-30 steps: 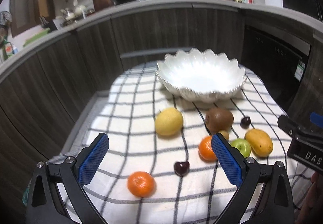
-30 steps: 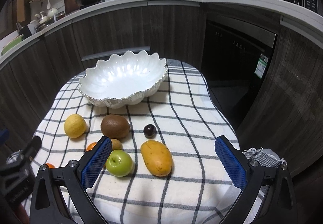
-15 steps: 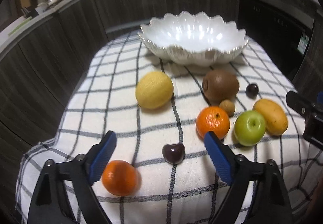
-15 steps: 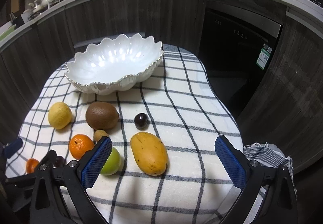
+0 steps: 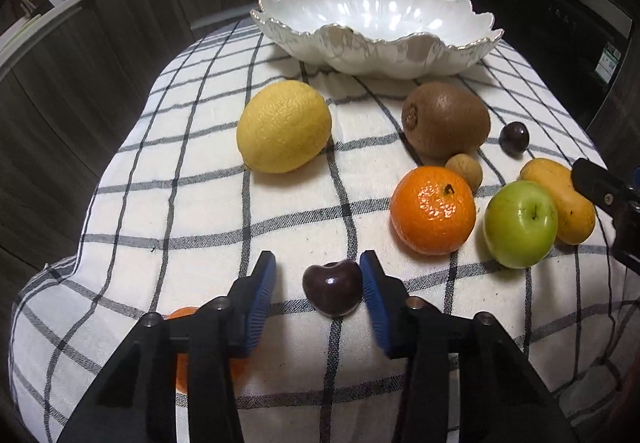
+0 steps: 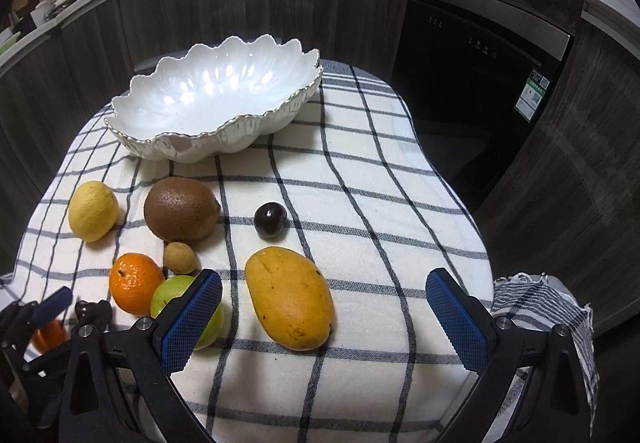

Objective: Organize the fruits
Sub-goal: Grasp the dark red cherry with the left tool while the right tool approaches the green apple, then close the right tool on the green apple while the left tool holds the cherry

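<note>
Since the earlier frames we are seeing both grippers lower and nearer the checked cloth, and the left gripper has just been closing its jaws, which stood wide a second ago. A dark cherry is now sitting between its blue pads. The right-hand pad is touching or all but touching the cherry; the left-hand pad is standing clear of it with cloth showing between, so we are logging the fingers as narrowed around the fruit but not yet clamped on it. A small mandarin is lying just under the left finger, mostly hidden by it.

The right gripper is holding its jaws spread wide and released, with nothing pinched. A mango is lying on the cloth between and just ahead of its pads. A green apple is partly hidden behind the left-hand pad.

Working outward, a larger mandarin is sitting just beside the apple, with a small tan round fruit behind it, touching or nearly touching a kiwi. A second cherry is lying apart, beyond the mango. A lemon is resting alone to the left of the kiwi.

The white scalloped bowl is standing at the far end of the cloth, holding no fruit. Dark wood cabinet fronts are curving behind it.
</note>
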Demonstrator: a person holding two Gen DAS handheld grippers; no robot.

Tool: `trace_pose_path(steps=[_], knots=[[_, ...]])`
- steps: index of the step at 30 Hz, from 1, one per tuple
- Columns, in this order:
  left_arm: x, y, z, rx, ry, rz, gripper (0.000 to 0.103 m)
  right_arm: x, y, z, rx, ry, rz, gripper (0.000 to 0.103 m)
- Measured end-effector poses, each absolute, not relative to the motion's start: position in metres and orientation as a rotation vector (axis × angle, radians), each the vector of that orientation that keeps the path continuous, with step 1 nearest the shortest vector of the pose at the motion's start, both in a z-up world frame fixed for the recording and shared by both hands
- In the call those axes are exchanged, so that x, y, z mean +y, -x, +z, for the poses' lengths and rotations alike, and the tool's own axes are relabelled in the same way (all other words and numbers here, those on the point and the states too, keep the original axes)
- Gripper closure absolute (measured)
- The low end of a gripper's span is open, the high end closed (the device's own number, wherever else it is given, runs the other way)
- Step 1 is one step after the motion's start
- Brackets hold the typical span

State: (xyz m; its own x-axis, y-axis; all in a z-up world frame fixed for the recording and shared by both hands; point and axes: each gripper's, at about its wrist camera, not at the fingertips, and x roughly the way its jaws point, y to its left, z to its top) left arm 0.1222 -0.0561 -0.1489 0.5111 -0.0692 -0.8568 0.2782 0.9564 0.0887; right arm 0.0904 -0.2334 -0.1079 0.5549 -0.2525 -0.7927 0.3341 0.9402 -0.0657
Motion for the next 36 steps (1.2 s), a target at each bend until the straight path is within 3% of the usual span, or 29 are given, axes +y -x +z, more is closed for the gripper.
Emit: trace_pose_path(steps=[4, 23, 28, 33, 36], knots=[[-0.058, -0.121, -0.149, 1.014, -0.229, -0.232, 0.075, -0.234, -0.091, -0.109, 0.925, -0.105, -0.341, 0.0], [-0.032, -0.116, -0.12, 0.945, -0.165, -0.198, 0.075, -0.209, -0.085, -0.093, 0.88, -0.053, -0.254, 0.001], [-0.02, -0.116, -0.114, 0.935, -0.14, -0.18, 0.075, -0.191, -0.087, -0.092, 0.897, -0.026, -0.176, 0.014], [-0.011, -0.115, -0.112, 0.928, -0.122, -0.163, 0.075, -0.18, -0.094, -0.102, 0.961, -0.025, -0.112, 0.032], [-0.009, -0.116, -0.113, 0.93, -0.116, -0.157, 0.075, -0.174, -0.096, -0.111, 1.001, -0.018, -0.086, 0.036]])
